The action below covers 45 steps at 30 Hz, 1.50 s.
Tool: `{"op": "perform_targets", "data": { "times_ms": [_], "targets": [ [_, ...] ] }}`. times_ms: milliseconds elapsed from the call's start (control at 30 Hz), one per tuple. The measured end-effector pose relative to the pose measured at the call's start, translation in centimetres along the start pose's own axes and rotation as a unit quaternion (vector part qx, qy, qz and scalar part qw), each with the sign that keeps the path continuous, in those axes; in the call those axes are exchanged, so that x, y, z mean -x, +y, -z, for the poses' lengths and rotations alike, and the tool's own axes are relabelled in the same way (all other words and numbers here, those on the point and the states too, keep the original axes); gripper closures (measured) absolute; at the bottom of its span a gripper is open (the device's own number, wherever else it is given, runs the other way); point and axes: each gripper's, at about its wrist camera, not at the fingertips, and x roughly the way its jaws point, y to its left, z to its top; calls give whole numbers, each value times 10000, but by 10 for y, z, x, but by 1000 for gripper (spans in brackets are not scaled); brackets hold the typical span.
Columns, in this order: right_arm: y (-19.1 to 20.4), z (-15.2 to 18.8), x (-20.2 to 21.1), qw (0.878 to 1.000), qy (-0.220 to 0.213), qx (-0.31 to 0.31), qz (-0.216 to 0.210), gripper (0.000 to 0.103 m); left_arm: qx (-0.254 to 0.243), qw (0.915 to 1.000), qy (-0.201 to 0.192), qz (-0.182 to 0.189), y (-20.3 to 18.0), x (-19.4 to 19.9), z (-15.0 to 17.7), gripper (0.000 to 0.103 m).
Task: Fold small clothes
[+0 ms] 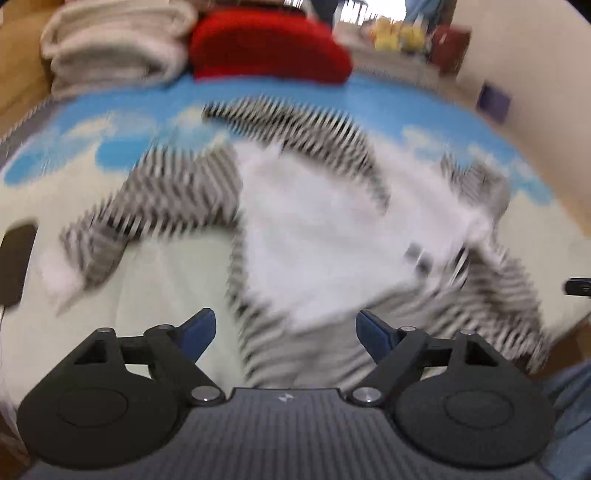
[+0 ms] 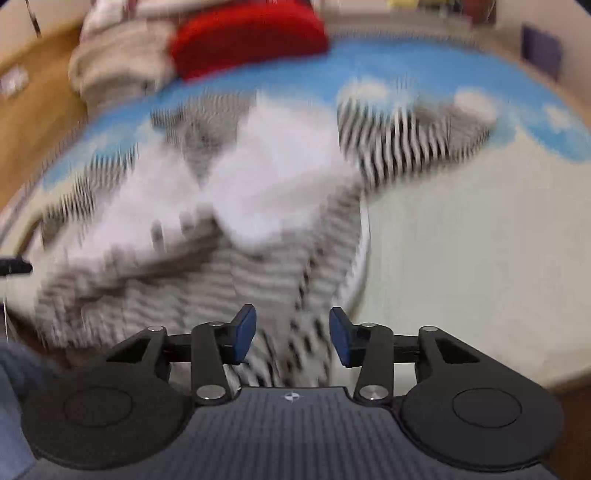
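A small black-and-white striped garment with a white front (image 1: 325,225) lies spread and rumpled on the blue and cream cloud-print mat (image 1: 155,280). It also shows in the right wrist view (image 2: 266,184). Both views are motion-blurred. My left gripper (image 1: 285,334) is open and empty, just short of the garment's near striped hem. My right gripper (image 2: 292,336) is open, its blue fingertips (image 2: 244,332) either side of a striped fold at the near edge; they do not pinch it.
A red cushion (image 1: 266,44) and a folded beige blanket (image 1: 110,44) lie at the mat's far edge. A dark flat object (image 1: 16,266) sits at the left. Wooden floor (image 2: 33,122) borders the mat. Shelves with toys (image 1: 399,33) stand far back.
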Motion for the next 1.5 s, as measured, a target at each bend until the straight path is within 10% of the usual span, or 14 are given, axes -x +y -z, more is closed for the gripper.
{"op": "perform_targets", "data": {
  "times_ms": [167,333,533,833,1100,1167,1200,1300,1500],
  "targets": [
    [37,-34,-55,9983,-326,159,-446,57,-619,9973,240,326,-65,-45,-19,14],
    [66,-11,-137,9910,1002,885,31,58,-1583,9811,1113,-77,-93,-99,20,14],
    [57,52,-93,9829,713,1699,55,57,-1748,9767,1236,-133,-53,-86,71,1],
    [70,2,-54,9926,-15,819,-897,52,-657,9966,190,456,-50,-34,16,1],
    [112,50,-78,9650,944,2102,-1252,53,-1810,9696,917,1367,-104,-64,54,3],
    [112,61,-88,9632,981,2275,-1042,67,-2104,9624,1133,1291,-113,-80,72,21],
    [113,65,-91,9606,995,2419,-936,97,-2202,9600,1251,1196,-115,-88,77,55],
    [113,64,-81,9568,987,2502,-1103,97,-2363,9580,1172,1123,-116,-84,78,92],
    [112,80,-51,9384,1210,2806,-1615,94,-2722,9409,1373,1477,-108,-51,99,88]
  ]
}}
